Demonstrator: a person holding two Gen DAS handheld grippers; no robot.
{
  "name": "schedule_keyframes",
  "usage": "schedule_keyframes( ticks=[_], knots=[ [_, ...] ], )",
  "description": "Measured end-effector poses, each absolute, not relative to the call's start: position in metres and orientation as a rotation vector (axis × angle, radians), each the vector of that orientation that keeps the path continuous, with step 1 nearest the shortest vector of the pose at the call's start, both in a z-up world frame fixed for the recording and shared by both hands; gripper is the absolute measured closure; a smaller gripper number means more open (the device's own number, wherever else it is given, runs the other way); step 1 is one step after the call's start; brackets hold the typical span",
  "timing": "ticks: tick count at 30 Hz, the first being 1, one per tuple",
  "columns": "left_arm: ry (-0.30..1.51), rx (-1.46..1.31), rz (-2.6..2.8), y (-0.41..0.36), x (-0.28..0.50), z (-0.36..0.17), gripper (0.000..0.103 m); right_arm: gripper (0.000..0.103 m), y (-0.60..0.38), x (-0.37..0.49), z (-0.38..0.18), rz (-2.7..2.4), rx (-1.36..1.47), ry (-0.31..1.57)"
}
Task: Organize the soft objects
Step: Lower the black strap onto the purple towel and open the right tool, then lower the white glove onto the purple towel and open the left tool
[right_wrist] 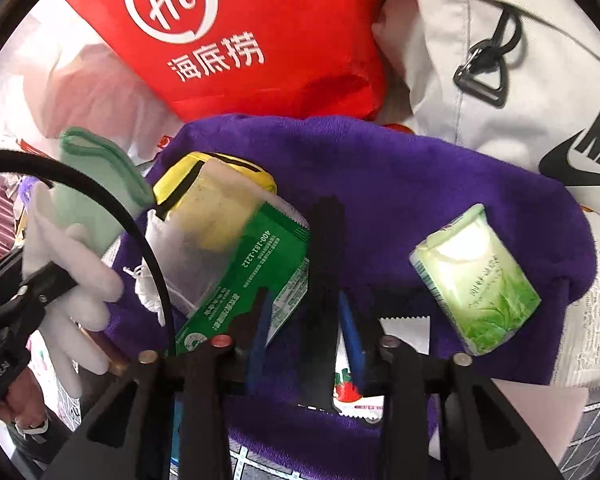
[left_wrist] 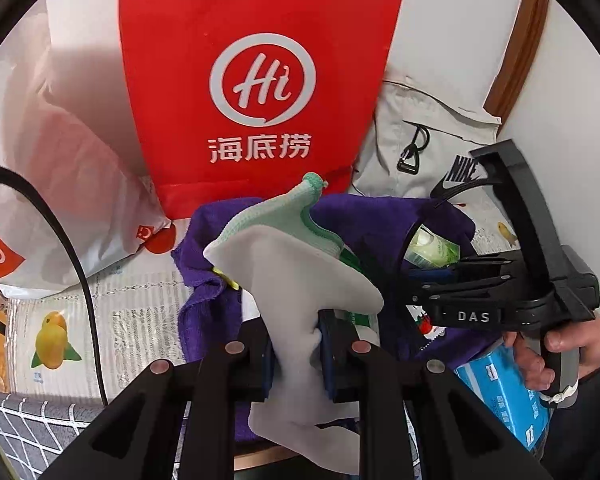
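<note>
A: Left gripper is clamped tight on the grey-white knit work glove with mint-green cuff. It's lifted off the pile, above the crumpled purple fleece towel.

B: Grip point?

A: Mid-palm, bunched between the blue pads. Cuff flops up and away, fingers dangle below. Limp, no stiffness; it'll swing with any quick move.

B: Risks?

A: My read: thin fabric pinched in one fold could slip out if jerked. The dangling fingers could also snag the black cable looping just left.

B: Right side?

A: Right gripper hovers low over the towel, fingers partly open, nothing between them. It sits right by the green printed foil packet and the small strawberry-print sachet. Closing there would probably catch towel nap along with either one.

B: Other soft stuff left?

A: Pale green tissue pack and a yellow pouch with black trim, both lying on the towel.
</note>
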State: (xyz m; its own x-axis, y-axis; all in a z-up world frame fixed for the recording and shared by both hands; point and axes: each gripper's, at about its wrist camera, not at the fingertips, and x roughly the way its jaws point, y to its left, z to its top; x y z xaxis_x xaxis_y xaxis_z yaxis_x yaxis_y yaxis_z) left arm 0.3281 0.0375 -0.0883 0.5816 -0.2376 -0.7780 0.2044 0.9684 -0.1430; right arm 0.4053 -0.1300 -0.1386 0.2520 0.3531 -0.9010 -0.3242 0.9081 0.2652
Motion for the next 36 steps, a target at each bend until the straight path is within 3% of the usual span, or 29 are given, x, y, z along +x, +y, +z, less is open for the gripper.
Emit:
schedule_keyframes(
  ticks=[15, 26, 32, 36],
  knots=[
    [0.977, -0.005, -0.328, -0.006, 0.352, -0.100, 0.085, 0.064, -0.195, 0.346, -0.084, 0.385, 0.061, 1.067],
    [1.005, 0.021, -0.305, -0.020, 0.371, -0.114, 0.083, 0.063, -0.201, 0.336, -0.093, 0.391, 0.070, 1.062],
    [1.053, 0.010, -0.269, -0.018, 0.380, -0.121, 0.060, 0.063, -0.200, 0.336, -0.097, 0.392, 0.081, 1.063],
    [1.061, -0.034, -0.228, -0.007, 0.381, -0.117, 0.037, 0.061, -0.200, 0.336, -0.096, 0.383, 0.068, 1.054]
  ],
)
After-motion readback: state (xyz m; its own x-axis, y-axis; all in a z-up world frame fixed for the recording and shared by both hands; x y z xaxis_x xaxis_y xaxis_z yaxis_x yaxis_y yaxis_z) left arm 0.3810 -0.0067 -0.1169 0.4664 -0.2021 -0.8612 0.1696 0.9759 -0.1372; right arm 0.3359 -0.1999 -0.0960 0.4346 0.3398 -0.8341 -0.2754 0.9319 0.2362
